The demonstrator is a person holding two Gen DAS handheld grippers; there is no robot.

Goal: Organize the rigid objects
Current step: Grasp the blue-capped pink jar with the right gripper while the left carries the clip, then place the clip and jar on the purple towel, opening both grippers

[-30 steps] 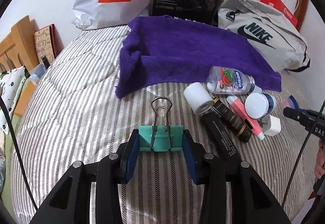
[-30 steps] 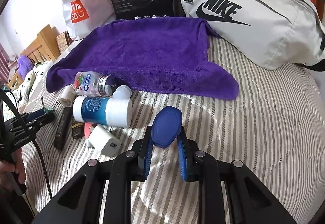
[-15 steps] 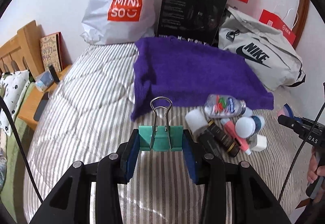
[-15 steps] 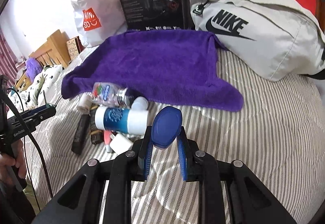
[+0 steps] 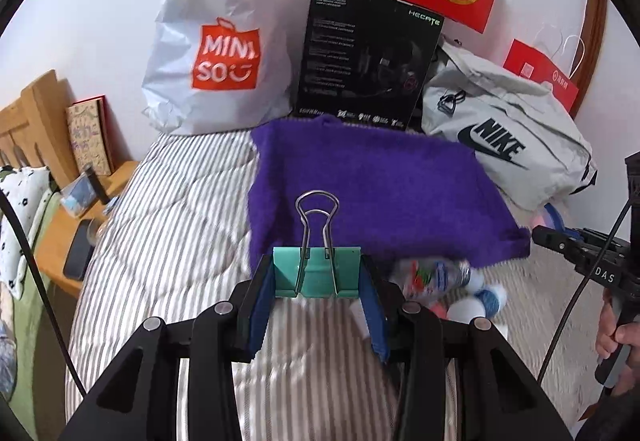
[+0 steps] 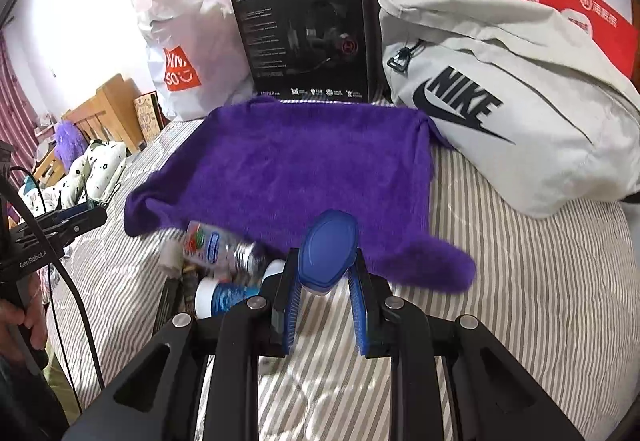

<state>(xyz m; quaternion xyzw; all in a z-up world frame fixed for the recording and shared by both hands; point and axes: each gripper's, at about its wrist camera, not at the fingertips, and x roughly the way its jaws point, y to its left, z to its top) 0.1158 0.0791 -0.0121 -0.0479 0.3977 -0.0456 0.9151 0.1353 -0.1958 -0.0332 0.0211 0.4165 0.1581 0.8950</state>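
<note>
Between your left hand-held gripper's (image 5: 318, 277) blue pads sits a teal binder clip (image 5: 316, 271), pinched across its folded steel body with the wire handles standing up. That clip looks light and stiff, and its painted sides are probably slick, so the broad flat faces you have now are the right place to hold it; the wire loops would likely swivel. Past it lies a purple towel (image 5: 376, 193) spread on the striped bed (image 5: 168, 201), and a blurred heap of small bottles (image 5: 440, 281) sits at the towel's near edge. Bags and a black box (image 5: 368, 57) line the wall. Your other gripper (image 5: 556, 237) shows at the right edge.

From the right wrist, your right hand-held gripper (image 6: 326, 281) is pinching a blue plastic piece (image 6: 329, 249), held upright by its lower part. It seems hard, smooth and light, and its rounded shape could twist if squeezed off-centre. Left of it lie a clear bottle (image 6: 218, 245) and a blue-labelled tube (image 6: 224, 297), touching each other. Soft quilt under everything means upright items may tip; the towel looks the flatter spot. A grey Nike bag (image 6: 500, 89) crowds the right side.
</note>
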